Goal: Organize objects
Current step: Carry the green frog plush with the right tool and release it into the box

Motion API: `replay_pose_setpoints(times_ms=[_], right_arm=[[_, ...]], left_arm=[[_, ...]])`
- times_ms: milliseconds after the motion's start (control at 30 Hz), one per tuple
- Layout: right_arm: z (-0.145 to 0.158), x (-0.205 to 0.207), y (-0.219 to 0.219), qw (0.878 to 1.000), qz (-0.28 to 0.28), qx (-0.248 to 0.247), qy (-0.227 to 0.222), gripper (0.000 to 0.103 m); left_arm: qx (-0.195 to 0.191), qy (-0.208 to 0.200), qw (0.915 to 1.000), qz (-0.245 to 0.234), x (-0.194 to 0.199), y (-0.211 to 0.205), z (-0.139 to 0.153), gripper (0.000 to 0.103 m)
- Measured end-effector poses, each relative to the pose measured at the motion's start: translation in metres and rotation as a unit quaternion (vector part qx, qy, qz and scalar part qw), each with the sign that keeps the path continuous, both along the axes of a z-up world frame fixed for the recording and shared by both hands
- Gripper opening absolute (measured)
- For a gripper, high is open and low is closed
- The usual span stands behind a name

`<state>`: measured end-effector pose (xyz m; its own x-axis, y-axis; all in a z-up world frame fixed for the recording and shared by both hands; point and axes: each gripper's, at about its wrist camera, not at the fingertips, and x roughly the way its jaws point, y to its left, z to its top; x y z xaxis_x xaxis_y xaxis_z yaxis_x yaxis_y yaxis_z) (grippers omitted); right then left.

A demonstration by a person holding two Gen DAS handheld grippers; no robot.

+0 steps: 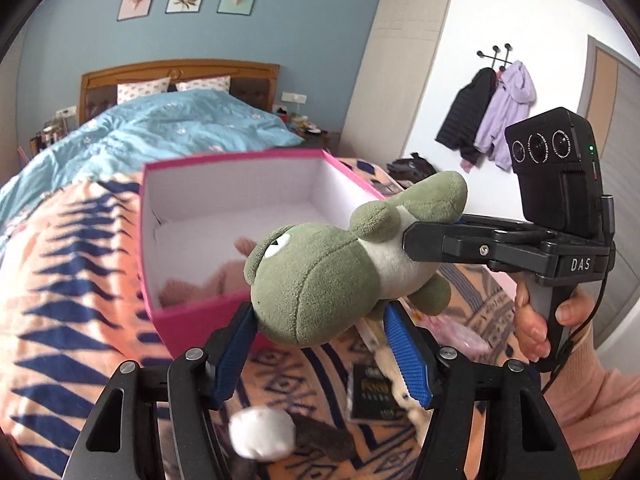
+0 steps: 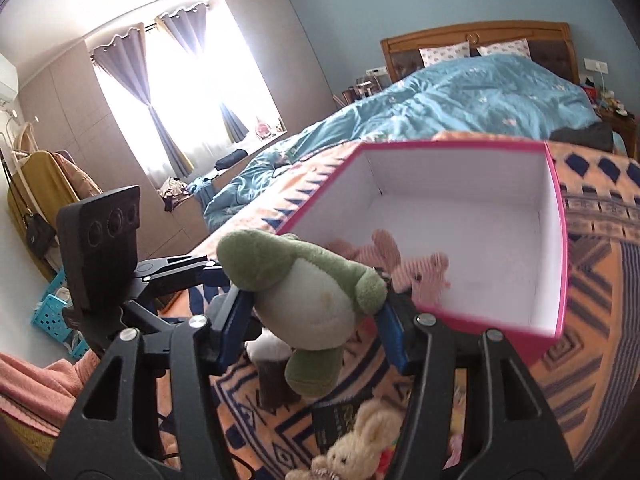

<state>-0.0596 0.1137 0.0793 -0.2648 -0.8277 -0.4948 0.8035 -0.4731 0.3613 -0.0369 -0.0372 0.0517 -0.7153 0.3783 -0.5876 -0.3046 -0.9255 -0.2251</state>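
Note:
A green plush toy (image 1: 320, 272) with a white belly (image 2: 308, 304) hangs above the patterned blanket, just in front of an open pink box (image 1: 240, 162) with a white inside (image 2: 452, 145). My left gripper (image 1: 320, 344) has its blue pads pressed on both sides of the toy's head. My right gripper (image 2: 316, 320) is shut on the toy's belly; the left wrist view shows it reaching in from the right (image 1: 414, 240). The left gripper (image 2: 208, 268) comes in from the left in the right wrist view. A pink plush (image 2: 424, 276) lies in the box.
Under the toy on the orange and blue blanket (image 1: 80, 280) lie a white and brown plush (image 1: 262, 432), a black booklet (image 1: 372, 396) and a beige bunny (image 2: 360, 440). A person's hand (image 1: 532, 320) holds the right gripper's handle. A blue duvet (image 2: 480, 96) covers the bed behind the box.

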Motion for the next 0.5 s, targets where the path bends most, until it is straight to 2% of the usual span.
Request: replay_pose_setpoints(times_ms=[100, 233, 500], right_arm=[[0.011, -0.016, -0.013, 1.000, 0.009, 0.002, 0.007, 0.059], [0.020, -0.037, -0.027, 1.000, 0.009, 0.003, 0.012, 0.059], [0.017, -0.078, -0.057, 0.999, 0.019, 0.026, 0.016, 0.059]], left_arm=[[-0.012, 0.004, 0.9998, 0.013, -0.014, -0.005, 0.010, 0.067], [-0.006, 0.004, 0.9996, 0.027, -0.040, -0.021, 0.017, 0.067], [-0.011, -0.019, 0.9984, 0.052, -0.083, -0.043, 0.005, 0.067]])
